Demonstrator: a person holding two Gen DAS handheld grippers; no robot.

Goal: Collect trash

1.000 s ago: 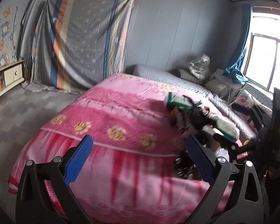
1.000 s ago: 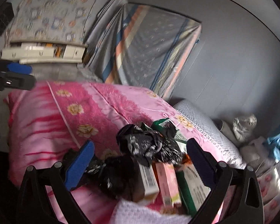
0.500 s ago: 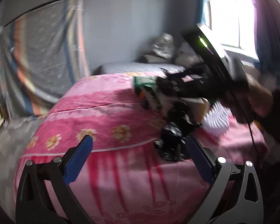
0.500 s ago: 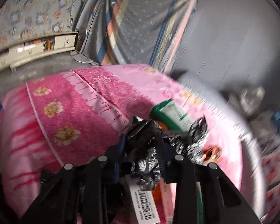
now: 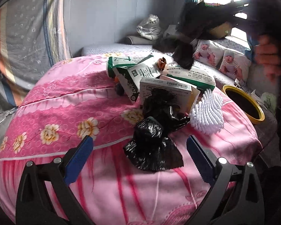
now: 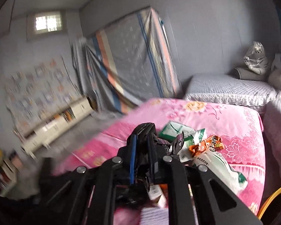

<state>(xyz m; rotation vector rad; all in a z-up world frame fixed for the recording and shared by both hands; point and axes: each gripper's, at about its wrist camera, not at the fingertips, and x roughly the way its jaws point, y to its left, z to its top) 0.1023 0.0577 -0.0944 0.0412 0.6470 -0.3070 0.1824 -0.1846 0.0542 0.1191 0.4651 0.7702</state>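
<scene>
The right gripper has just been closing, and its jaws now pinch a crumpled black plastic bag, which bulges above and between the blue-lined fingers. In the left wrist view that bag hangs as a dark blur at about one o'clock, lifted clear of the bed, with the person's hand at two o'clock beside it.

The left gripper stands wide apart with nothing touching its pads. Between its fingertips, at twelve o'clock and just ahead, a second black bag bundle lies on the pink floral blanket. Behind the bundle, further toward twelve, is the trash pile: a white carton with a barcode, green and white packets, and an orange snack wrapper. A white knitted cloth touches the pile at one o'clock.

A yellow-rimmed bin stands at two o'clock, off the blanket's right edge and apart from the pile. The blanket's left half, from nine to eleven o'clock, is bare and gives free room. Its near edge curves under the left gripper. A grey mattress runs along the far edge.
</scene>
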